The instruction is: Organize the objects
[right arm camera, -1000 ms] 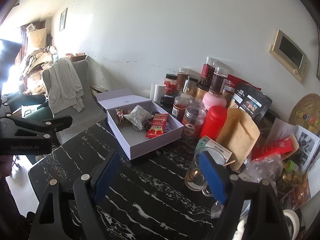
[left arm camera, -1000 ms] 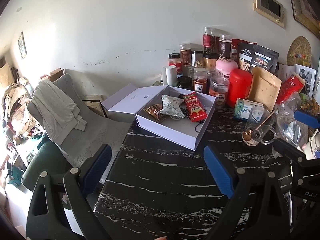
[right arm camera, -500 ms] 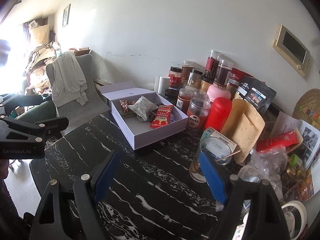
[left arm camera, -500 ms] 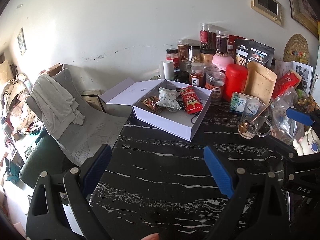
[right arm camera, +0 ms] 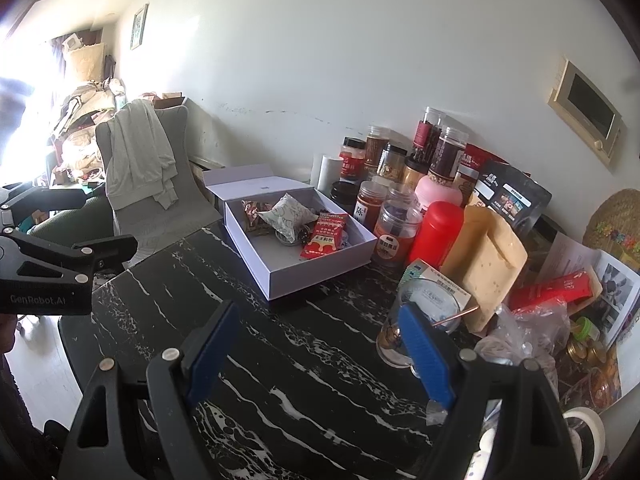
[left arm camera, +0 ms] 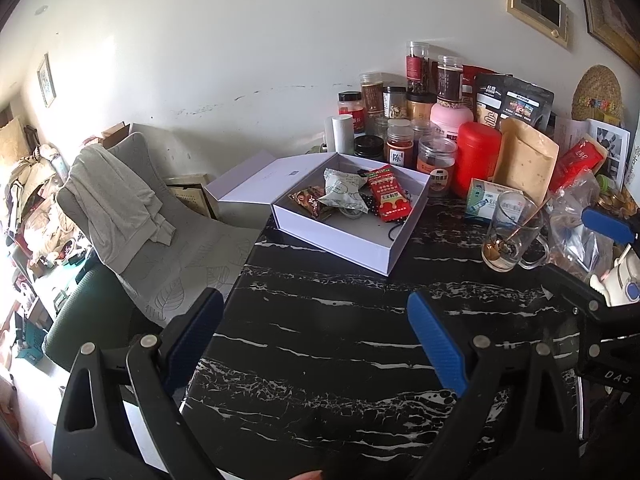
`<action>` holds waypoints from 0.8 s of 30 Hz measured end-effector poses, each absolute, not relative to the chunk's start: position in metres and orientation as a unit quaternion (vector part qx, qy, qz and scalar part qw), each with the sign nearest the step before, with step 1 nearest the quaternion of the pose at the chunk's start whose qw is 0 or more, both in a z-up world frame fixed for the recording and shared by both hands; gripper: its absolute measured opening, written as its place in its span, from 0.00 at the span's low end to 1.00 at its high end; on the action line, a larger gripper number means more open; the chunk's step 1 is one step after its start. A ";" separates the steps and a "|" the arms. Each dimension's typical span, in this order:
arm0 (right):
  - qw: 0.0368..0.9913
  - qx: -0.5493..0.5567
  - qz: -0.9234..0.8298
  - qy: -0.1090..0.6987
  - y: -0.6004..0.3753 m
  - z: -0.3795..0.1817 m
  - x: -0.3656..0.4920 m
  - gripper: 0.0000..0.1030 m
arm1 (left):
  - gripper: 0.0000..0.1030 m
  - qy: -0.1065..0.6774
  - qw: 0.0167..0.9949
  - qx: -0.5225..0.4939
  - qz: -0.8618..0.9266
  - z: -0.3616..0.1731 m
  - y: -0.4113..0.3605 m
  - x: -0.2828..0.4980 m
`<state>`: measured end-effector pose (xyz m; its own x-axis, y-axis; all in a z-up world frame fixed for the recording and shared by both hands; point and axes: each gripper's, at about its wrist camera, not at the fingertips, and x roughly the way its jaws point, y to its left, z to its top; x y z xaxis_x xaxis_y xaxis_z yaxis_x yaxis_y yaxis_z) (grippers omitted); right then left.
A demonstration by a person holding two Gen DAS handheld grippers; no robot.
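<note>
At nine o'clock in the left wrist view a grey chair [left arm camera: 172,216] with a pale garment [left arm camera: 116,204] draped over its back stands off the table's left edge, which runs from the white box's near corner down toward seven o'clock. The left gripper [left arm camera: 316,336] hangs over the black marble table [left arm camera: 320,320] with its blue-padded jaws spread wide and nothing between them; under them a broad bare stretch of black top reaches from six o'clock up to the centre. Just past centre, toward twelve o'clock, the open white box [left arm camera: 352,236] sits slantwise, its lid [left arm camera: 256,180] folded out flat past the table's left edge and over the chair. Inside lie a brown wrapper [left arm camera: 310,200], a white snack packet [left arm camera: 342,190] and a red packet [left arm camera: 390,196], crowded into the far half, so the near half of the box floor is bare. Toward one o'clock, jars [left arm camera: 400,144], a red canister [left arm camera: 478,156] and a tan pouch [left arm camera: 524,160] pack the wall side, close behind the box's far corner. At three o'clock a glass mug [left arm camera: 512,232] with a spoon stands beside a small carton [left arm camera: 486,198]. The right gripper [right arm camera: 316,344] also gapes empty, its right pad overlapping the mug [right arm camera: 400,340] in its own view; to its right, clutter fills the table to the edge.
</note>
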<state>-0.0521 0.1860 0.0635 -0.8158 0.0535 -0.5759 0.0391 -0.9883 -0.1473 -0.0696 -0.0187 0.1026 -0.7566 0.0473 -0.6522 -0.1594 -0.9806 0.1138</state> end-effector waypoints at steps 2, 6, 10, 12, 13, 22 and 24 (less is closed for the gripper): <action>0.002 -0.302 0.950 -0.076 0.186 0.064 -0.052 0.80 | 0.90 0.083 0.059 -0.345 0.933 0.104 -0.018 -0.068; 0.002 -0.302 0.950 -0.077 0.186 0.066 -0.051 0.80 | 0.90 0.084 0.061 -0.346 0.933 0.104 -0.018 -0.066; 0.001 -0.302 0.950 -0.077 0.186 0.066 -0.051 0.80 | 0.90 0.081 0.071 -0.348 0.931 0.105 -0.017 -0.064; 0.001 -0.302 0.950 -0.079 0.185 0.067 -0.052 0.80 | 0.90 0.083 0.069 -0.346 0.932 0.106 -0.015 -0.063; 0.001 -0.303 0.950 -0.080 0.185 0.067 -0.052 0.80 | 0.90 0.085 0.069 -0.345 0.932 0.107 -0.015 -0.063; 0.001 -0.303 0.949 -0.082 0.185 0.067 -0.052 0.80 | 0.90 0.084 0.068 -0.351 0.930 0.107 -0.016 -0.062; 0.002 -0.304 0.949 -0.082 0.184 0.067 -0.052 0.80 | 0.90 0.083 0.068 -0.354 0.929 0.105 -0.017 -0.063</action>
<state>-0.0517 0.1844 0.0667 -0.8155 0.0529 -0.5763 0.0467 -0.9866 -0.1566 -0.0633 -0.0175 0.1054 -0.7404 0.0669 -0.6688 -0.1840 -0.9772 0.1059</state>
